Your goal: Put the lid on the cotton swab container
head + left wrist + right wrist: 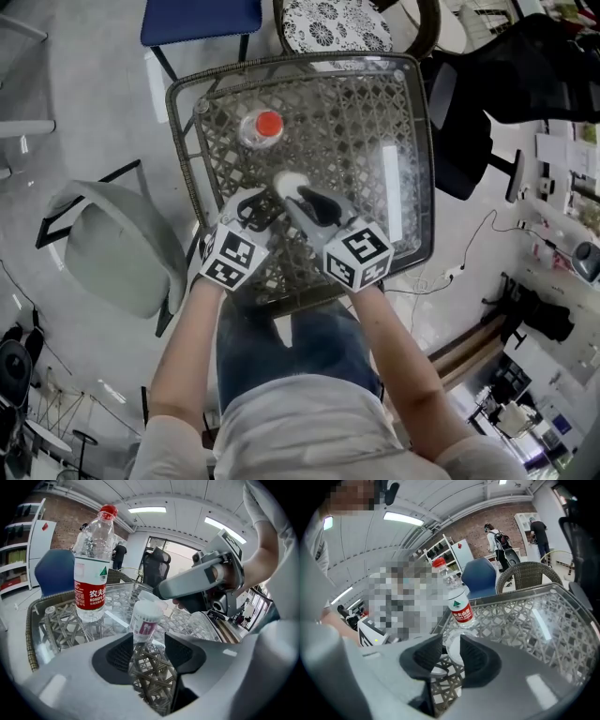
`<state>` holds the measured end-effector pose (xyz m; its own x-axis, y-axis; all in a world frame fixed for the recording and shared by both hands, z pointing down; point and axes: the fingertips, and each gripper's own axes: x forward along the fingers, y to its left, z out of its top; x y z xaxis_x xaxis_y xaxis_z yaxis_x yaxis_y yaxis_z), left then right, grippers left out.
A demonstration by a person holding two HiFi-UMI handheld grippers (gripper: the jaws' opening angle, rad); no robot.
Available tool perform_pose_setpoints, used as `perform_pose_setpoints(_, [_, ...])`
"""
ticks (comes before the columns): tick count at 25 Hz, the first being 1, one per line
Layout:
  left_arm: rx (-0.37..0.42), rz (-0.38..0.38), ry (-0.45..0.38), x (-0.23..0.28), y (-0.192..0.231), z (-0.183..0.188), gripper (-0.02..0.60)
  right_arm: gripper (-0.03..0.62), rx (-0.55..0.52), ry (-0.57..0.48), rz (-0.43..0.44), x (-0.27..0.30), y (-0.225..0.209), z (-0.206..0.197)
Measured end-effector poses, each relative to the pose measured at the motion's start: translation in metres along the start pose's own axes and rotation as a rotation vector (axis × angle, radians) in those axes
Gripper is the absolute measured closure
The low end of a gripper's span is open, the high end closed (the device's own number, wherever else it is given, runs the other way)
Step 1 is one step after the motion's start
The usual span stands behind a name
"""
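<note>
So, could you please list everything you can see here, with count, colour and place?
table: one, brown wicker under glass, centre.
water bottle: one, clear, red cap, far side of the table.
cotton swab container: one, white, on the table just ahead of the left claw.
lid: one, translucent, in the right claw by the container.
blue chair: one, beyond the table.
grey chair: one, left of the table.
black chair: one, right of the table.
left claw: one, grey, open.
right claw: one, grey, shut on the lid.
</note>
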<state>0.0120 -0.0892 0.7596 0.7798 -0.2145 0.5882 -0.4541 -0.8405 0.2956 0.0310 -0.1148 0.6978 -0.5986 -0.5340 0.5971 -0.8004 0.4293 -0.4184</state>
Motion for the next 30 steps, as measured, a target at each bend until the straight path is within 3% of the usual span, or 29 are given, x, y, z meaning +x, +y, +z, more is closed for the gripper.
perform_pose_setpoints(7, [-0.010, -0.007, 0.008, -0.007, 0.002, -0.010, 0.369, 0.489, -0.041, 0.046, -0.014, 0.015, 0.002, -0.009])
perform_pose_setpoints(10, [-0.009, -0.010, 0.012, -0.008, 0.003, -0.014, 0.368, 0.508, -0.088, 0.065, -0.052, 0.017, -0.002, -0.011])
perform_pose_setpoints(17, [-0.010, -0.013, 0.013, -0.013, -0.001, -0.019, 0.368, 0.577, -0.067, 0.032, -0.101, 0.016, -0.009, -0.012])
perform_pose_setpoints(30, [-0.011, 0.003, 0.018, -0.019, -0.003, -0.023, 0.368, 0.537, -0.126, 0.031, -0.101, 0.022, -0.001, -0.004])
